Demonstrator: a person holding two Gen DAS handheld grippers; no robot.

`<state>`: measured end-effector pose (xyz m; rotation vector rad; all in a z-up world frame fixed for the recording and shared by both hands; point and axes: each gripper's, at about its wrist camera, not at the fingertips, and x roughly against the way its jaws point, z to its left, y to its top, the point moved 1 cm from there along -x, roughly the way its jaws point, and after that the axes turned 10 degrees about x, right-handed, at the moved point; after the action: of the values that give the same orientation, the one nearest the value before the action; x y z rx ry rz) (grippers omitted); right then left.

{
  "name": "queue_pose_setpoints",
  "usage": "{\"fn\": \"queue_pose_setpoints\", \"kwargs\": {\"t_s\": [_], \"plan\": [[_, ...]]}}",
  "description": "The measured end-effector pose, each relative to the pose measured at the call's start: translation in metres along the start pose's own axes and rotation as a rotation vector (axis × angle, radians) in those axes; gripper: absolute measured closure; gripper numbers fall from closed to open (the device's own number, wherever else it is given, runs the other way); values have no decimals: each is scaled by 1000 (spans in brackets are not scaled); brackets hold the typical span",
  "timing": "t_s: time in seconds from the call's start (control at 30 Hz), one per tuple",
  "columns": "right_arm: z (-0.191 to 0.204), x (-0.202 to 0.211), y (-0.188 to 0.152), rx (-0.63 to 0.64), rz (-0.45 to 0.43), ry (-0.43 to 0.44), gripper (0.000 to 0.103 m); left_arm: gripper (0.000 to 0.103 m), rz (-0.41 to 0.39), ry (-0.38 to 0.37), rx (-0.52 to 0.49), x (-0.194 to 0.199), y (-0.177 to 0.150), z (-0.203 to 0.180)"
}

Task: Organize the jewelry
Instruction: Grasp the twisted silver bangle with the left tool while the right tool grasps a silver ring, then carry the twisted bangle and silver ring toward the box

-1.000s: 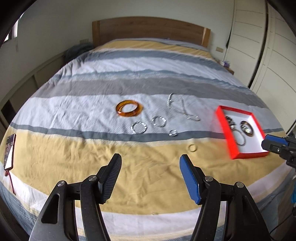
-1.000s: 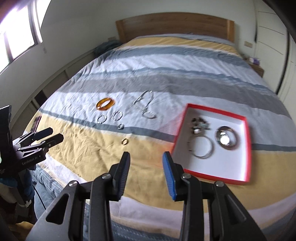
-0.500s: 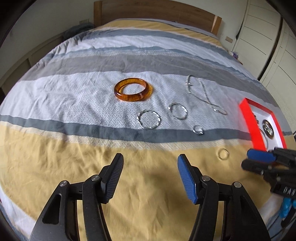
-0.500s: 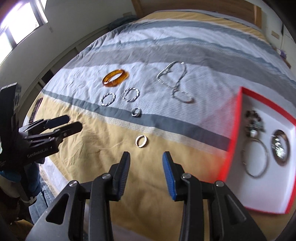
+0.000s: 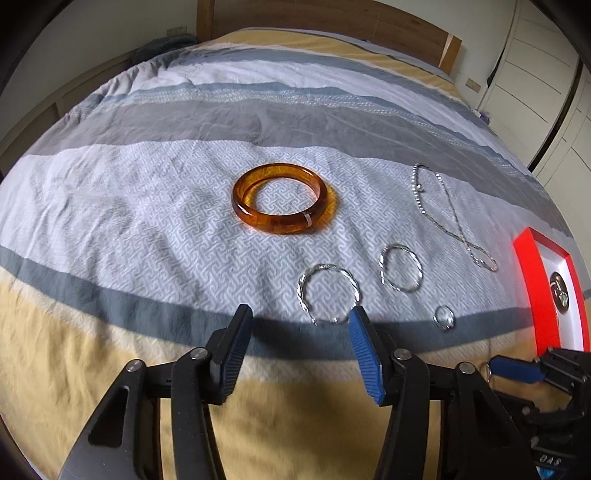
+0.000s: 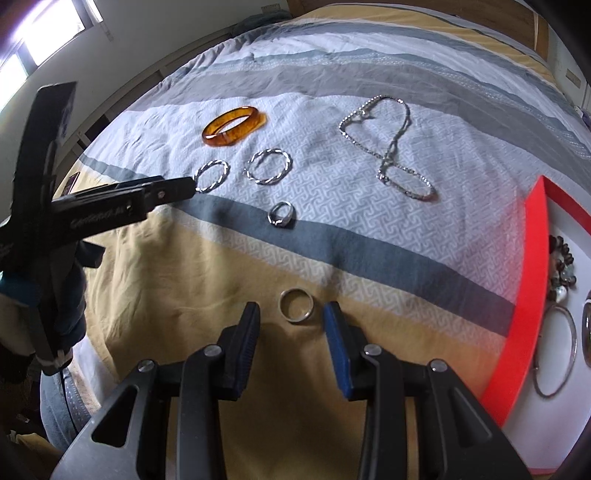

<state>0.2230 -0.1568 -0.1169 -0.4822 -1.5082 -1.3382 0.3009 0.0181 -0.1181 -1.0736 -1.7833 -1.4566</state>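
Note:
On the striped bedspread lie an amber bangle [image 5: 280, 199] [image 6: 234, 125], two twisted silver bangles [image 5: 328, 293] [image 5: 400, 267], a small silver ring [image 5: 445, 317], a chain necklace [image 5: 443, 218] and a plain band ring [image 6: 296, 305]. My left gripper [image 5: 299, 317] [image 6: 184, 188] is low over the nearer twisted bangle [image 6: 211, 176]. Its jaws are closing, the blue fingertip [image 5: 356, 317] sits at the bangle's near rim, and the pads press on nothing. My right gripper [image 6: 291, 314] [image 5: 513, 369] is open, with the band ring just ahead between its tips, untouched.
A red-rimmed white box [image 6: 532, 277] [image 5: 528, 266] sits on the right; it holds a beaded bracelet [image 6: 561, 266] and a thin hoop bangle [image 6: 557, 350]. The wooden headboard [image 5: 332, 22] is far back. The bed's edge drops off at the lower left of the right wrist view.
Both grippers have come down and forward toward the jewelry. The left jaws have narrowed and now reach the twisted bangle. The right gripper now frames the band ring.

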Motion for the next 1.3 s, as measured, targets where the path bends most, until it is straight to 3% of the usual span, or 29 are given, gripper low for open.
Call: {"fn": "queue_pose_setpoints", "kwargs": {"t_s": [0.2, 0.33, 0.47, 0.6, 1.3], "plan": [[1, -10, 2, 24, 12, -16, 69, 61, 20, -9, 14, -17, 8, 3], [0, -11, 0, 26, 13, -33, 79, 68, 26, -13, 7, -23, 8, 3], [-7, -11, 0, 2, 9, -18, 84, 88, 36, -23, -11, -23, 6, -1], [-6, -8, 1, -1, 4, -19, 84, 99, 47, -20, -12, -21, 4, -3], [9, 59, -5, -3, -86, -46, 84, 100, 5, 17, -29, 36, -11, -13]]}}
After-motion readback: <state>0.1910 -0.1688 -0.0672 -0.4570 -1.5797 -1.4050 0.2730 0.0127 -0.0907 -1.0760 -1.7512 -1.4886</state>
